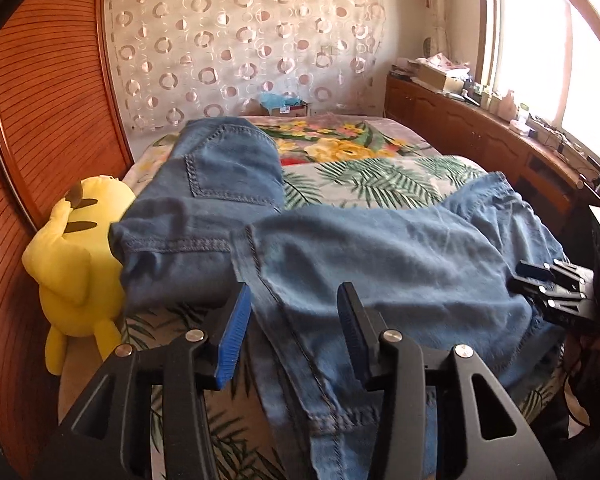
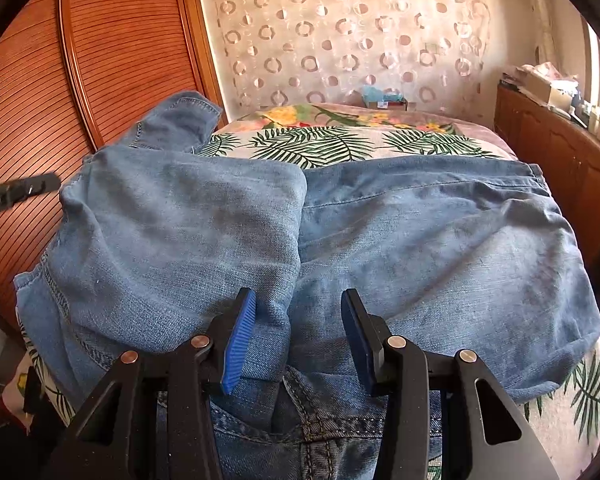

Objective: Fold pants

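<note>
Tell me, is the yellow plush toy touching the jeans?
Touching. In the left wrist view the jeans lie against the plush toy, with no gap showing.

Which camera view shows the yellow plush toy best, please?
The left wrist view. There the yellow plush toy shows almost whole, lying at the bed's edge beside the wooden wardrobe, with the jeans next to it. The right wrist view does not show the toy at all.

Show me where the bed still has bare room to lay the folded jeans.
The largest free patch is the leaf-print bedspread beyond the jeans, running back to the floral blanket near the curtain. The near half is taken up by denim, and the yellow plush toy crowds the wardrobe side.
</note>
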### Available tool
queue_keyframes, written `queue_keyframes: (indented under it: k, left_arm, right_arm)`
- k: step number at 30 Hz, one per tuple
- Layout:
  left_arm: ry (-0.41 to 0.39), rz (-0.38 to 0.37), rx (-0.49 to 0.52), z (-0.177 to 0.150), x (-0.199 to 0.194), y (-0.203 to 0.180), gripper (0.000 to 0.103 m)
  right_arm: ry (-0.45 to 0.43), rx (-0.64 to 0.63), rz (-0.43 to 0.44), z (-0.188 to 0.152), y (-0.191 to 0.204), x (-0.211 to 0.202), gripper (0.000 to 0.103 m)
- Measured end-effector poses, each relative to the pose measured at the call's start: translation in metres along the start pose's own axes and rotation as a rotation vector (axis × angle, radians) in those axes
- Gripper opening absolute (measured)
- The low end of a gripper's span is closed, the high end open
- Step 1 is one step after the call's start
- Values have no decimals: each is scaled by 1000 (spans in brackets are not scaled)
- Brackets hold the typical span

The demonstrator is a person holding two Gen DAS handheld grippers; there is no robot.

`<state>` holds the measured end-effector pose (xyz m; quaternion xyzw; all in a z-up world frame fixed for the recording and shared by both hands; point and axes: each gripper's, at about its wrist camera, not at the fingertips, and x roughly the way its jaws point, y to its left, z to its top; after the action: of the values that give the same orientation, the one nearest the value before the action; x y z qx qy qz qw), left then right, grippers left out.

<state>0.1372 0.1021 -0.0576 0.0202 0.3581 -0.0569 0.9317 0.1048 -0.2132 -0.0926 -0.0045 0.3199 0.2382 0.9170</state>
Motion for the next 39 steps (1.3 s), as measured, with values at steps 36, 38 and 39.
queue_keyframes:
  k: [36, 38, 39]
  left_arm:
    - [31, -74, -28, -83, -47, -9, 14]
    - [31, -72, -15, -85, -55, -10, 14]
    - [32, -71, -13, -85, -57, -11, 14]
  right_arm:
    - [13, 6, 4, 2, 1, 6, 46]
    - [14, 5, 4, 2, 2, 7, 46]
    - [14, 5, 5, 2, 2, 7, 46]
